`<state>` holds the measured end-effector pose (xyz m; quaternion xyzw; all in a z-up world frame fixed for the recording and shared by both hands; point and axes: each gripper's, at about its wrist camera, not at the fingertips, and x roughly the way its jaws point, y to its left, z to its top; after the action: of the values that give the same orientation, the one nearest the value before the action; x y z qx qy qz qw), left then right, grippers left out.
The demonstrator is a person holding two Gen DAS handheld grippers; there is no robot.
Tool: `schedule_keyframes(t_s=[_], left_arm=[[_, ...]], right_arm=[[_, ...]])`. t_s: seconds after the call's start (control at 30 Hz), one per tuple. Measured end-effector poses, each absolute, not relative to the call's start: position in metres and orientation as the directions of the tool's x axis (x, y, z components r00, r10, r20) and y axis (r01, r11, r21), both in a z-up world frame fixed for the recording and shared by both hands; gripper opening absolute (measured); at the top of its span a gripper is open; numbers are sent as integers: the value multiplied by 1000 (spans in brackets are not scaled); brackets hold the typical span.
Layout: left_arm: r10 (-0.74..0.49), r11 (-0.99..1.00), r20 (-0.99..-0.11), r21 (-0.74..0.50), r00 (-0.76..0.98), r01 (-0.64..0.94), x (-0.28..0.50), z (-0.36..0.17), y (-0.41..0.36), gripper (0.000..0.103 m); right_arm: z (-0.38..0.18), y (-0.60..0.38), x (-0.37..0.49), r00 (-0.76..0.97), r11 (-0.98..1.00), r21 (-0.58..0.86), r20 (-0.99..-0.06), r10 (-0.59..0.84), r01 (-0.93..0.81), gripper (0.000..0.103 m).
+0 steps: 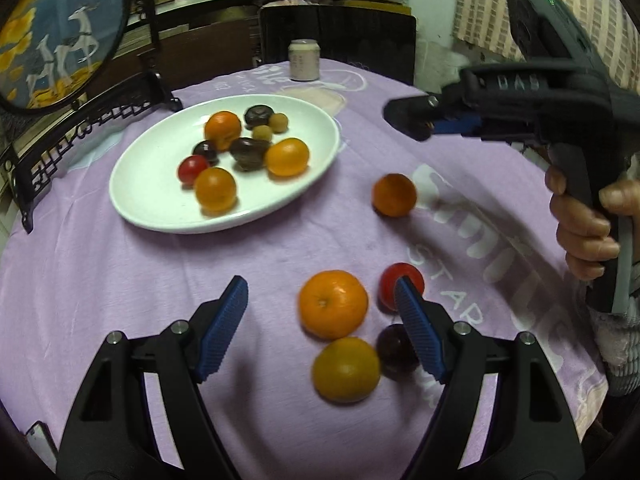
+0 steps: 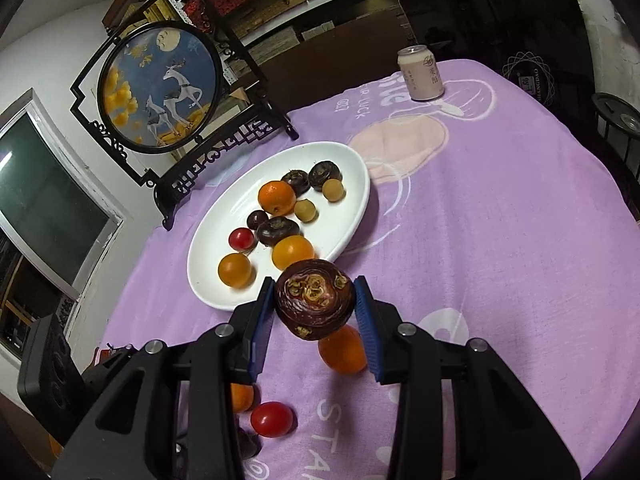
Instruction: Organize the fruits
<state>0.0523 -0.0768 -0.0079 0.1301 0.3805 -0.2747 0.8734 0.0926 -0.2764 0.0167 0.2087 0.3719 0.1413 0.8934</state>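
I read "STAR" on the purple cloth and "DAS" on my right gripper.

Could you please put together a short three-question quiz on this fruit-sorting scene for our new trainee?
1. True or false: the right gripper is empty.
2. Which is on the white plate? A) drink can B) small red tomato C) phone
3. What stands between the left gripper's open jaws?

Key:
1. False; it holds a dark brown water chestnut.
2. B, the tomato; the drink can stands on the purple cloth.
3. An orange tangerine, untouched.
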Motion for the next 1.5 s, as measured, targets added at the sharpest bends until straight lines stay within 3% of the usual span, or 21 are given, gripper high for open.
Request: schedule_keyframes(t_s=[0.13,0.17,0.23,0.3,0.47,0.97,1.1,1.3,1.4,1.5], left_arm=[[-365,817,-769,5,524,577,59,-19,-81,75],[-382,816,-774,-26,505,577,63,-18,-78,71],[-429,807,-787,-114,443,579,69,-21,-71,45],[-478,794,-794,-207,377,571,78,-25,-65,42],[-511,782,-792,-266,334,564,83,-29,-61,42],[-225,957,-676,-17,702,290,116,35,-13,41],[-188,971,-671,-18,717,238,153,48,-11,41],[-177,979,-709,-55,683,197,194,26,-15,41],[-177,978,-726,-58,664,198,200,13,-15,43],[-182,977,-725,-57,665,205,198,11,-15,51]], right_arm=[[17,-278,91,686,872,480,-602,409,-98,40],[18,-279,90,688,870,483,-600,409,-97,40],[18,-280,89,690,869,485,-598,409,-95,40],[18,-281,90,689,868,488,-598,410,-93,40],[19,-284,89,694,861,499,-587,416,-94,40],[23,-269,105,693,889,449,-611,383,-95,40],[36,-255,137,692,915,390,-633,348,-103,40],[18,-239,187,669,932,354,-673,316,-84,40],[6,-242,199,655,924,376,-683,322,-62,47],[10,-251,193,681,915,399,-651,335,-69,54]])
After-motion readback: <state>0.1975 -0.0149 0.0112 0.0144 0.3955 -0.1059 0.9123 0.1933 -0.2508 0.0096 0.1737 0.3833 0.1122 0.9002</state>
